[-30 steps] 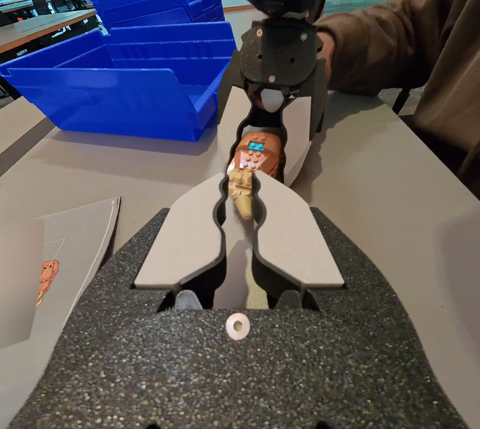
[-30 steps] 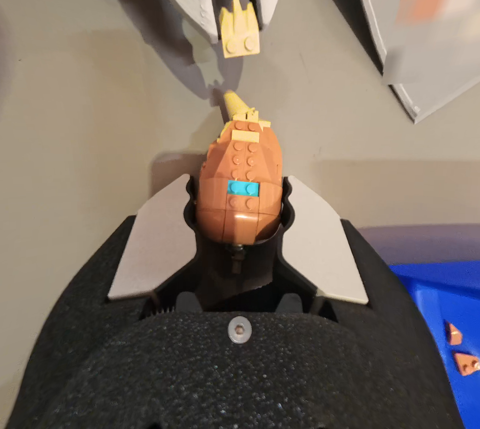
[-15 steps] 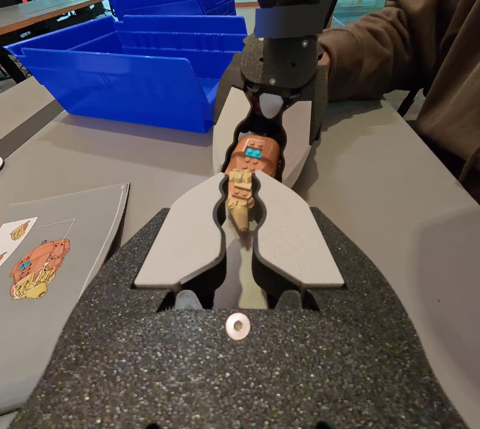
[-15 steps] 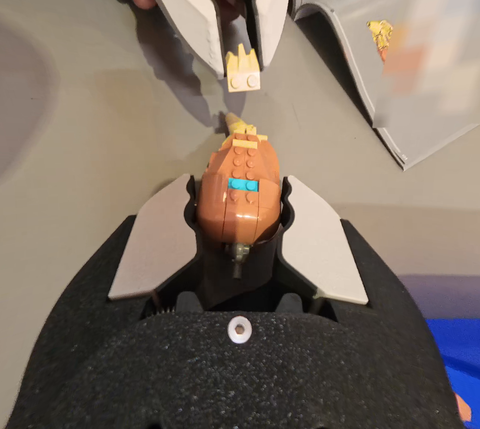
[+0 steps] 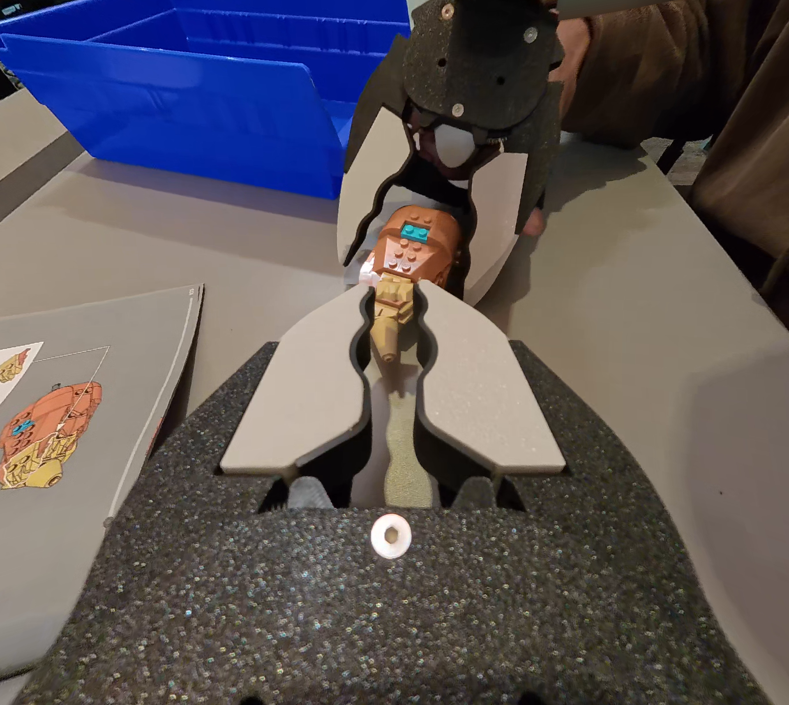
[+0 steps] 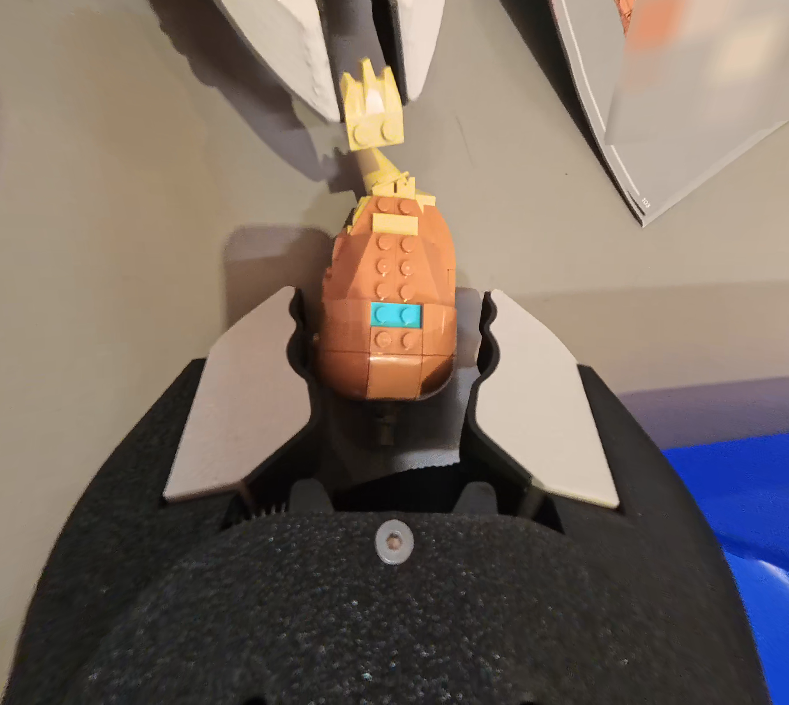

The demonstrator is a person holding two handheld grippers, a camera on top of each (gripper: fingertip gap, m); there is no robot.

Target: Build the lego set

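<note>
A brown egg-shaped lego model (image 6: pixel 388 300) with a teal plate and a tan cone snout lies between the fingers of my right gripper (image 6: pixel 390 296). The jaws stand apart, with a gap showing on the model's right side. My left gripper (image 5: pixel 393 289) is shut on a small tan spiked piece (image 6: pixel 373 120) and holds it right at the tip of the snout (image 6: pixel 375 167). In the left wrist view the model (image 5: pixel 416 244) sits just beyond my left fingertips, inside the right gripper (image 5: pixel 410 274), and the snout (image 5: pixel 385 336) points between my left fingers.
An open instruction booklet (image 5: pixel 85 407) lies on the grey table to the left; it also shows in the right wrist view (image 6: pixel 640 65). Blue bins (image 5: pixel 192 108) stand at the back left. A person's brown sleeve (image 5: pixel 661 65) is behind the right gripper.
The right gripper's jaws have opened away from the model's sides. The left gripper with the tan piece has moved closer, down to the snout tip.
</note>
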